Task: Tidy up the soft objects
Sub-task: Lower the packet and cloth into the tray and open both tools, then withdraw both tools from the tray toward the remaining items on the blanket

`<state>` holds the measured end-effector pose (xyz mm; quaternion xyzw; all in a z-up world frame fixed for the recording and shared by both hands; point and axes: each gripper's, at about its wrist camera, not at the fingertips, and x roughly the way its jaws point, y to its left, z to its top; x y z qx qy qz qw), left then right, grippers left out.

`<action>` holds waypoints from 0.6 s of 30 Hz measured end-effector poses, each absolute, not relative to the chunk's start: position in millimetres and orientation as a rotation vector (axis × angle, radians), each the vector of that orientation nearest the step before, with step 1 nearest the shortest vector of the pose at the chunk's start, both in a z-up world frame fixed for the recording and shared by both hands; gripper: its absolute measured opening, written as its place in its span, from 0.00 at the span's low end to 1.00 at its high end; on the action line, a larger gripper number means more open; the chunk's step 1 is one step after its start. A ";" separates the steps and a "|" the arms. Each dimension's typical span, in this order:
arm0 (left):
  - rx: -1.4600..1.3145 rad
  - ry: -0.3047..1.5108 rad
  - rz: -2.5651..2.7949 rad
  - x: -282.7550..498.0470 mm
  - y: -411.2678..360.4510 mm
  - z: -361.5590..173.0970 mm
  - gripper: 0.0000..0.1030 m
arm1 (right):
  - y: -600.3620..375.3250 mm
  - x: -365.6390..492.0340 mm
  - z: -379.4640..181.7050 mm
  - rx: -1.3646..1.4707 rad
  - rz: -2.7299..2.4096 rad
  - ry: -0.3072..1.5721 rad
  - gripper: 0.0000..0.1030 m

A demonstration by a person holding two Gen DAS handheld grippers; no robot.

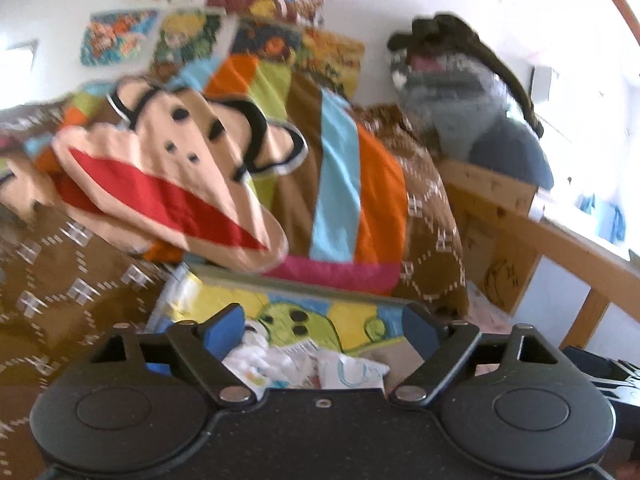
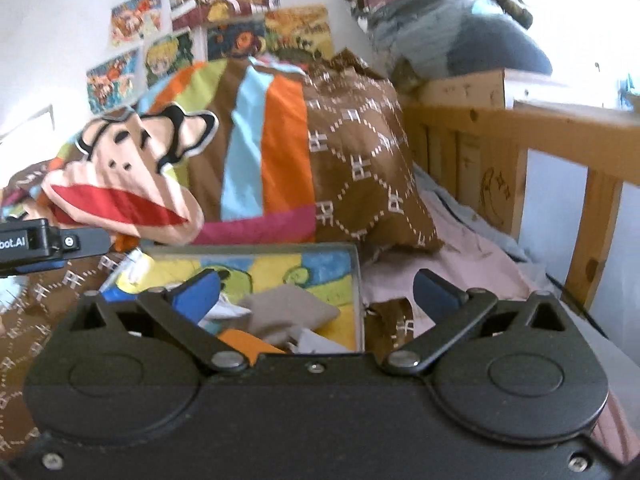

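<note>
A shallow box (image 2: 357,276) with a cartoon-painted bottom lies on the bed and holds soft cloth items: a beige piece (image 2: 292,308), an orange piece (image 2: 244,342) and white printed cloths (image 1: 304,364). My left gripper (image 1: 324,330) is open above the box's near end, over the white cloths. My right gripper (image 2: 318,292) is open above the box's right side, with the beige piece between its blue pads. A monkey-face pillow (image 1: 176,176) leans on a striped pillow (image 1: 344,184) behind the box; the monkey pillow also shows in the right wrist view (image 2: 128,184).
A brown patterned blanket (image 2: 360,160) lies around the pillows. A wooden bed frame (image 2: 520,140) runs along the right, with a pile of grey and blue clothes (image 2: 452,24) on its post. Posters (image 2: 188,20) hang on the white wall. The left gripper's body (image 2: 44,242) shows at the left.
</note>
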<state>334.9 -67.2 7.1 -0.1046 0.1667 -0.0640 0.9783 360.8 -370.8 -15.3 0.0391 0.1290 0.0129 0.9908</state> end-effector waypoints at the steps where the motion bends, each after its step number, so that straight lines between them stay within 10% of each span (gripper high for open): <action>1: -0.208 0.319 -0.121 327.1 -64.7 11.3 0.89 | -369.0 353.3 -10.0 0.080 0.028 0.249 0.99; 18: -0.160 0.147 -0.057 182.9 -29.9 55.1 0.98 | -340.1 221.4 46.3 0.114 0.025 0.083 1.00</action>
